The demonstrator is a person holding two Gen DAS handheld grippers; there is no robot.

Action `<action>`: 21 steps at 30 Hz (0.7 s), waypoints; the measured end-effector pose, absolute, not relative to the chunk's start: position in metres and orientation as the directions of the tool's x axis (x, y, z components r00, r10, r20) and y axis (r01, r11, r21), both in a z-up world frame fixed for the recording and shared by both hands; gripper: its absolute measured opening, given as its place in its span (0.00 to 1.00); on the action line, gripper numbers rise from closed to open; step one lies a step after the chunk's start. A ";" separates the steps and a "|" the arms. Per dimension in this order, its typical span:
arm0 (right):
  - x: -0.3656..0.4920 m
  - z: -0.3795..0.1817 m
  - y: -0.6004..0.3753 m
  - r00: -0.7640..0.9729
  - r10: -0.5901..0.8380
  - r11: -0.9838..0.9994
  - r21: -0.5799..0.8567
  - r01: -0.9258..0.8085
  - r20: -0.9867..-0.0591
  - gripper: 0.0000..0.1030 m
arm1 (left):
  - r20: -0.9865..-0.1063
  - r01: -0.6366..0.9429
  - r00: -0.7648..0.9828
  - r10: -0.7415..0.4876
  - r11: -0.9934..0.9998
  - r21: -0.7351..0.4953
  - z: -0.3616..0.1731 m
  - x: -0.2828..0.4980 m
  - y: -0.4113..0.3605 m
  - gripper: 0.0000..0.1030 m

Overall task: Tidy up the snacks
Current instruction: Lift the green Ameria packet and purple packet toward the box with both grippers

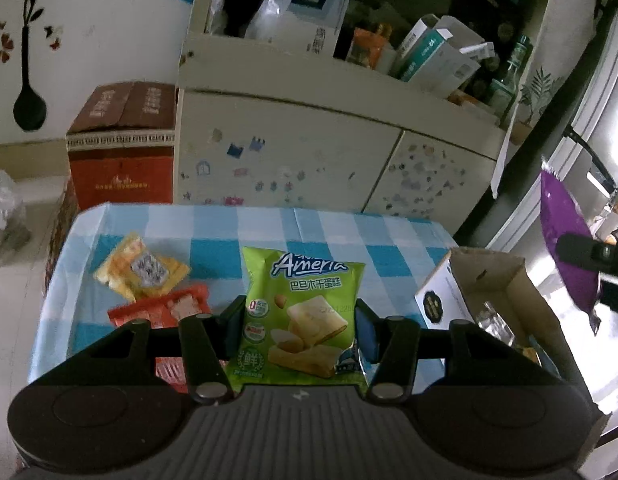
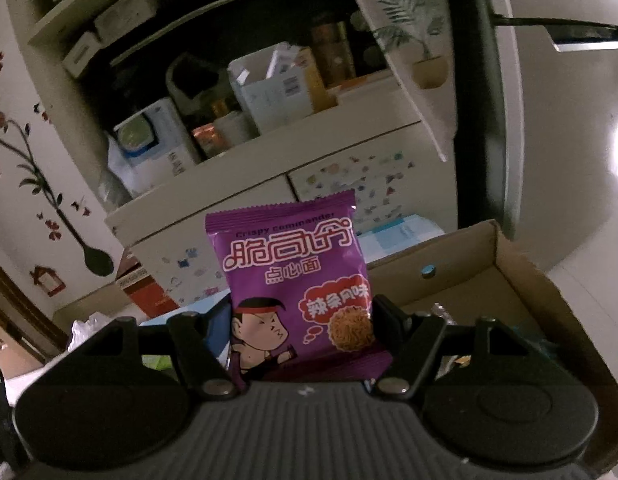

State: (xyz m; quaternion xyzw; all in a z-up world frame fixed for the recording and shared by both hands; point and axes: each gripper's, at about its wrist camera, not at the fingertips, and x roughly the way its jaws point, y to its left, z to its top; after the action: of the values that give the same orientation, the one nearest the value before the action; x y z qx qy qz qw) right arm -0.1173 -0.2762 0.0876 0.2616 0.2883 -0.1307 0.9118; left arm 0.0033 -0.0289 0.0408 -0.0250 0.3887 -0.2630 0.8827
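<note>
Between the left tongs (image 1: 299, 326), closest to the lens, sits the green cake pack (image 1: 305, 316), pads clamped on both its side edges, held upright above the table (image 1: 269, 228). Box (image 1: 505, 284) is the landmark: open cardboard, at the table's right end. Green pack is left of the box, near it, not over it. Further left of the box, on the checked cloth, lie a red pack (image 1: 177, 306) and a yellow pack (image 1: 143, 270), touching each other. Right tongs (image 2: 303, 330) grip the purple noodle pack (image 2: 297, 284) by its sides, raised near the box's (image 2: 509, 280) left part. Step looks like carry-to-box, both hands loaded. Next move likely calls for bringing each pack over the box opening, lowering, then releasing. Cabinet (image 1: 309, 152) stands behind the table, beyond the box.
</note>
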 end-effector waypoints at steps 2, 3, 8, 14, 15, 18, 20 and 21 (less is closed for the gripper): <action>-0.121 0.089 -0.282 0.803 -0.089 0.821 0.414 0.394 -0.589 0.70 | -0.679 0.452 0.550 -0.486 0.857 -0.247 0.038 -0.003 -0.031 0.58; -0.123 0.090 -0.284 0.805 -0.089 0.818 0.419 0.395 -0.586 0.70 | -0.681 0.457 0.548 -0.486 0.856 -0.243 0.037 -0.006 -0.033 0.58; -0.136 0.095 -0.300 0.815 -0.104 0.797 0.442 0.411 -0.570 0.70 | -0.667 0.453 0.544 -0.509 0.847 -0.277 0.043 -0.019 -0.041 0.58; -0.152 0.102 -0.326 0.826 -0.127 0.756 0.486 0.439 -0.549 0.70 | -0.647 0.498 0.519 -0.559 0.812 -0.303 0.056 -0.036 -0.073 0.58; -0.154 0.102 -0.330 0.832 -0.128 0.745 0.502 0.440 -0.539 0.70 | -0.643 0.510 0.512 -0.569 0.804 -0.305 0.058 -0.039 -0.080 0.58; -0.162 0.103 -0.342 0.839 -0.139 0.724 0.525 0.449 -0.526 0.70 | -0.630 0.545 0.490 -0.602 0.776 -0.317 0.064 -0.048 -0.101 0.58; -0.167 0.104 -0.349 0.842 -0.148 0.711 0.535 0.455 -0.519 0.70 | -0.621 0.573 0.476 -0.623 0.755 -0.319 0.069 -0.057 -0.116 0.58; -0.170 0.104 -0.352 0.843 -0.151 0.707 0.540 0.457 -0.516 0.70 | -0.618 0.586 0.467 -0.632 0.745 -0.319 0.071 -0.061 -0.124 0.58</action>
State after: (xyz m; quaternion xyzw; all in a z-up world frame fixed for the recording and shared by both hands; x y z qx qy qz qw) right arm -0.1698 -0.3518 0.1040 0.3435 0.2228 -0.1696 0.8964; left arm -0.0607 -0.1239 0.0708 -0.0308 0.3738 -0.3560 0.8559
